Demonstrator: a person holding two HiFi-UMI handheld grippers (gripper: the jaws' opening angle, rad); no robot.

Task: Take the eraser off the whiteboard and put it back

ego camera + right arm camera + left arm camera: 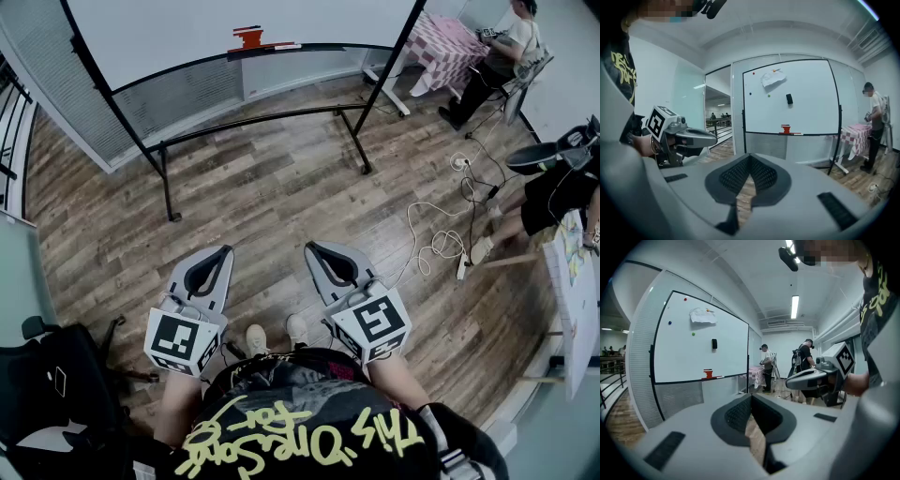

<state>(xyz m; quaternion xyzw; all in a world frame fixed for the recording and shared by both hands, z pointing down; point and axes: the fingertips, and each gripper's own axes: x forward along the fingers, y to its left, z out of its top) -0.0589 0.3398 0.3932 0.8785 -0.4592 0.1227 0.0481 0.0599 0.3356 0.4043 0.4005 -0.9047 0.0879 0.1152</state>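
Plainly, both grippers are empty and held side by side above the wooden floor (pixel 281 178), well short of the whiteboard (pixel 806 93). In the left gripper view, the left gripper (pixel 751 395) has its fingers (pixel 735 414) closed, the tips meeting in a point, and only the floorboards show through the teardrop gap behind them. The right gripper (pixel 750 157) is the same: its fingers (pixel 764 177) are pressed together at the tip, with nothing between them and nothing touched. From the head view the two grippers point ahead and a little down, toward the board's stand. The eraser (pixel 789 99) is on the whiteboard, stuck to the white surface near its middle, far across the floor from both grippers. It reads as a small dark upright rectangle, too small for any detail. It sits below and slightly right of a crumpled sheet of paper (pixel 772 78) fixed higher on the board, and above a red object (pixel 786 128) resting on the ledge along the board's lower edge. The left gripper view shows the eraser (pixel 714 343) in the same spot.
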